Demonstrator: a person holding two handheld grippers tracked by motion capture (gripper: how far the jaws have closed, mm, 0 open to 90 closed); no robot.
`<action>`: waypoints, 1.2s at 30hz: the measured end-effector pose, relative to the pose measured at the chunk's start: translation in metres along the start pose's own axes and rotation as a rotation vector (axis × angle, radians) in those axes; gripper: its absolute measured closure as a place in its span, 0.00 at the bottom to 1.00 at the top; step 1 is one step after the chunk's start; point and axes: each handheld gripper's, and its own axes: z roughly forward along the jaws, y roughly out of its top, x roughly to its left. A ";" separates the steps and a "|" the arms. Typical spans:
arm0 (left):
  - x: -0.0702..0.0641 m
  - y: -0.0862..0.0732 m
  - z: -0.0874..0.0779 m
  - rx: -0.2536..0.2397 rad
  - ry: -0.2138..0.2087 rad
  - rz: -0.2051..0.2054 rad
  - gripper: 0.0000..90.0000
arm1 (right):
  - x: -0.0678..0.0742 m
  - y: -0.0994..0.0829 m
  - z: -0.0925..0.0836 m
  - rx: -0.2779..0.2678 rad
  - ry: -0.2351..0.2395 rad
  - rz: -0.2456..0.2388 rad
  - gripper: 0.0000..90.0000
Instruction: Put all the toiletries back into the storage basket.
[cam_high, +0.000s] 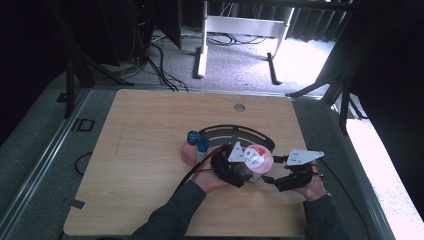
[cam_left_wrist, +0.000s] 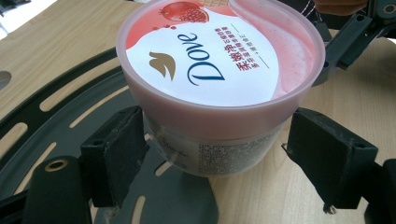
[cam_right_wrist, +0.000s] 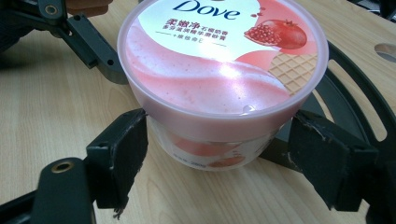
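- The left gripper (cam_high: 239, 167) is sitting open, its jaws on both sides of the pink tub (cam_left_wrist: 219, 79), barely touching.
- The right gripper (cam_high: 280, 176) is waiting open too.
- The tub is standing half on the black rack (cam_left_wrist: 70, 116), so it might tip if one side gets pushed.

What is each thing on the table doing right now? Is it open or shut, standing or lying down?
Dove tub: upright, lid on.
Left gripper: open, jaws either side of the tub's body.
Right gripper: open, jaws around the tub too.
Black tray: lying flat.
Blue-capped bottles: standing, caps on.
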 end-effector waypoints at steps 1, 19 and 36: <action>0.001 0.001 0.000 -0.001 0.001 -0.001 0.22 | -0.001 0.000 0.000 0.000 0.000 0.001 0.23; 0.010 0.009 0.009 0.005 0.043 -0.019 0.22 | -0.019 0.006 0.003 0.015 -0.008 0.004 0.23; 0.014 0.014 0.024 0.017 0.090 -0.059 0.22 | -0.037 0.006 0.006 0.038 -0.013 0.004 0.23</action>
